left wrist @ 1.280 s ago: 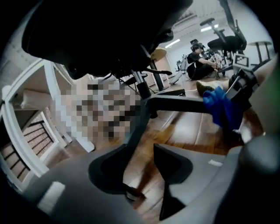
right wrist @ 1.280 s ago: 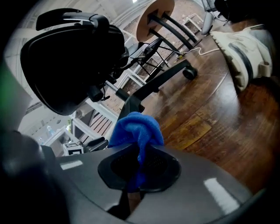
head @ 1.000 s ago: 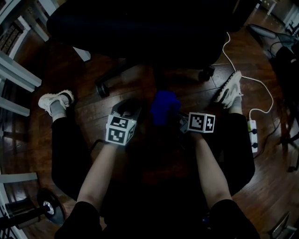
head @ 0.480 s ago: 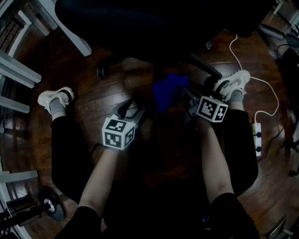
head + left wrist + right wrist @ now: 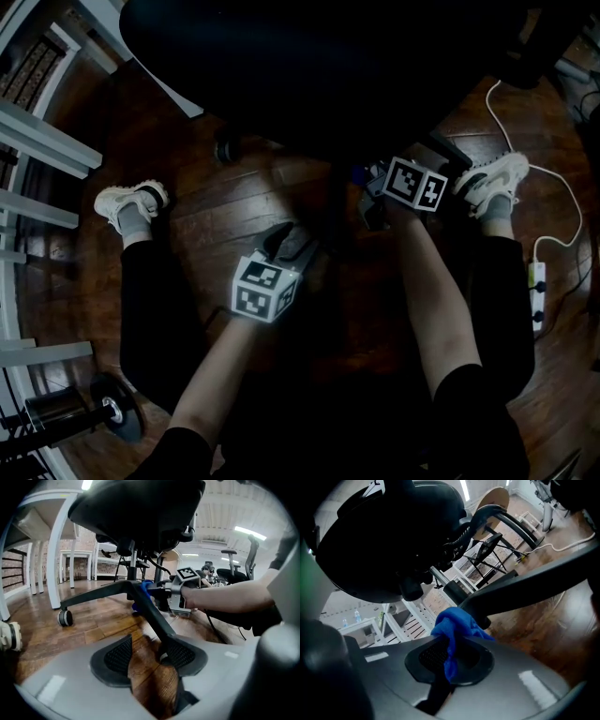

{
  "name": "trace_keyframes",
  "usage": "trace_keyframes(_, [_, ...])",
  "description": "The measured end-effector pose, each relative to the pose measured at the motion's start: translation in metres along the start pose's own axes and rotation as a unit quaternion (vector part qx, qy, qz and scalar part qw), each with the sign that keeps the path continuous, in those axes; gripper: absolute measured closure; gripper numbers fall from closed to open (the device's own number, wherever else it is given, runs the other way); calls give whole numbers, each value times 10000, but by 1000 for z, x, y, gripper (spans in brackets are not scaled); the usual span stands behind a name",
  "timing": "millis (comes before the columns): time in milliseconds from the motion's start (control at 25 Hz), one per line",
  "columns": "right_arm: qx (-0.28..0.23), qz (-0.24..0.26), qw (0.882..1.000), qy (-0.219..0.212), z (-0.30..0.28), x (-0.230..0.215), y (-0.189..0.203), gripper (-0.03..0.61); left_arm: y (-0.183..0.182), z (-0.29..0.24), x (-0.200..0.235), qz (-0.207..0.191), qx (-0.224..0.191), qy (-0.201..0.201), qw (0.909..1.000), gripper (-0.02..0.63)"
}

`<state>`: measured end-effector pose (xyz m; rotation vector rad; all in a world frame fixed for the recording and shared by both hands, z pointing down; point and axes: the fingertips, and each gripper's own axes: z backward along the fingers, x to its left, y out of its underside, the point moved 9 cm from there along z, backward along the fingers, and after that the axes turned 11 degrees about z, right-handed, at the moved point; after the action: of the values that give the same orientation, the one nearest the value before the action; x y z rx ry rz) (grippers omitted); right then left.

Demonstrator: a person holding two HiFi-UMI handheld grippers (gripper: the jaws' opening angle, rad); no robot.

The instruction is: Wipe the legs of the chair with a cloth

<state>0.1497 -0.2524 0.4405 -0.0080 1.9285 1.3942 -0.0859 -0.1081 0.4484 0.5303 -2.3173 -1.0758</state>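
Note:
A black office chair fills the top of the head view, its seat [image 5: 328, 66] hiding most of the star base. My right gripper [image 5: 452, 654] is shut on a blue cloth [image 5: 457, 623], which is bunched against a black chair leg [image 5: 525, 590]. In the head view that gripper [image 5: 368, 192] reaches under the seat, and only a scrap of the cloth [image 5: 359, 173] shows. My left gripper [image 5: 147, 656] stands open low over the floor. Another chair leg [image 5: 150, 611] runs down to its right pad, with bare floor between the pads. The cloth [image 5: 143, 588] also shows in the left gripper view, near the hub.
A caster [image 5: 64, 617] ends the chair leg on the left. The person's shoes [image 5: 127, 202] [image 5: 497, 178] flank the chair on the wooden floor. A white power strip [image 5: 537, 281] with its cable lies at the right. White desk legs [image 5: 159, 80] stand at the left, a dark wheel [image 5: 112, 412] at bottom left.
My right gripper has carried the blue cloth along the chair leg, further under the seat, so the cloth is now mostly hidden in the head view. My left gripper has barely shifted.

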Motion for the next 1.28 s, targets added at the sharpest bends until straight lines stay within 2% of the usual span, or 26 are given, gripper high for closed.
trace_keyframes(120, [353, -37, 9980, -517, 12, 8, 10, 546, -3, -8, -2, -30, 3, 63, 10000, 399])
trace_keyframes(200, [596, 63, 9958, -699, 20, 13, 21, 546, -5, -11, -6, -7, -23, 122, 9999, 388])
trace_keyframes(400, [1040, 366, 9892, -967, 44, 31, 42, 546, -7, -3, -7, 237, -254, 115, 9993, 385])
trace_keyframes(760, [1730, 888, 9718, -1332, 77, 68, 74, 545, 4, 19, 11, 567, -397, -101, 9975, 385])
trace_keyframes(920, [1787, 726, 9706, -1443, 89, 76, 91, 545, 2, 27, 14, 771, -489, -116, 9958, 384])
trace_keyframes(1080, [1793, 627, 9680, -1642, 99, 78, 97, 545, -3, 33, 11, 672, -485, -170, 9964, 385])
trace_keyframes(1280, [1166, 133, 9713, -2070, 117, 84, 63, 545, -15, 27, 8, 739, -540, -224, 9955, 385])
